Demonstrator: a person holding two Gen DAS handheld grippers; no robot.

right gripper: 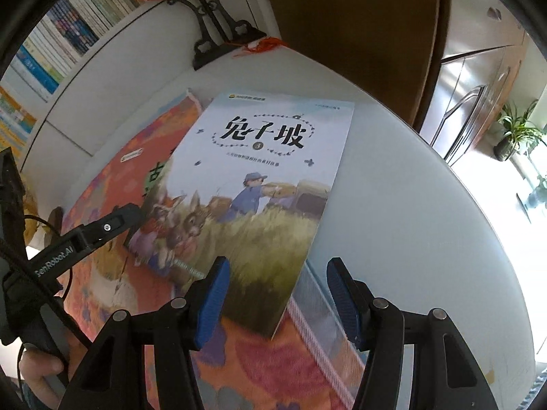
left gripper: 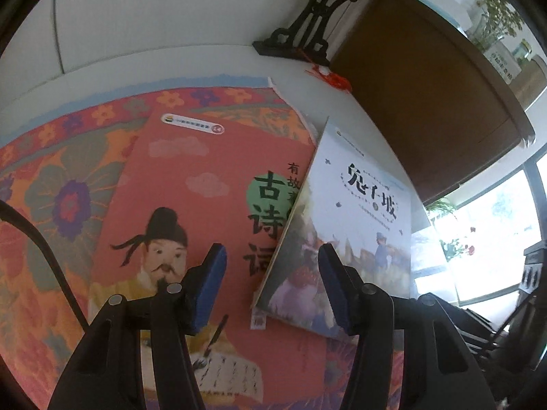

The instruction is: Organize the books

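We see two thin paperback picture books lying flat on a flowered orange cloth (left gripper: 51, 177) that covers part of the white round counter (right gripper: 410, 205). The red book (left gripper: 191, 184) has a salmon cover with pale clouds, large dark characters on a green disc and a drawn man in a black hat (he writes with a brush near the cover's lower edge). The pale blue book (right gripper: 273, 157) shows a black title ringed by a dotted line, a figure in blue clothes and rabbits in tall yellow grass; its left side lies over the right edge of the red book, and its right side reaches past the cloth's fringe onto the bare counter. Our left gripper (left gripper: 273, 287) stands spread, blue pads apart, pinching nothing and hanging above the covers; the red book sits under its left finger and runs up toward 11 o'clock, while the near left corner of the blue book lies between the fingers, toward 1 o'clock. Our right gripper (right gripper: 277, 300) is likewise spread and empty, with the near right corner of the blue book showing between its fingers and the rest of the cover stretching to 12 o'clock. A dark carved stand (right gripper: 218, 37) rises at the counter's far edge.
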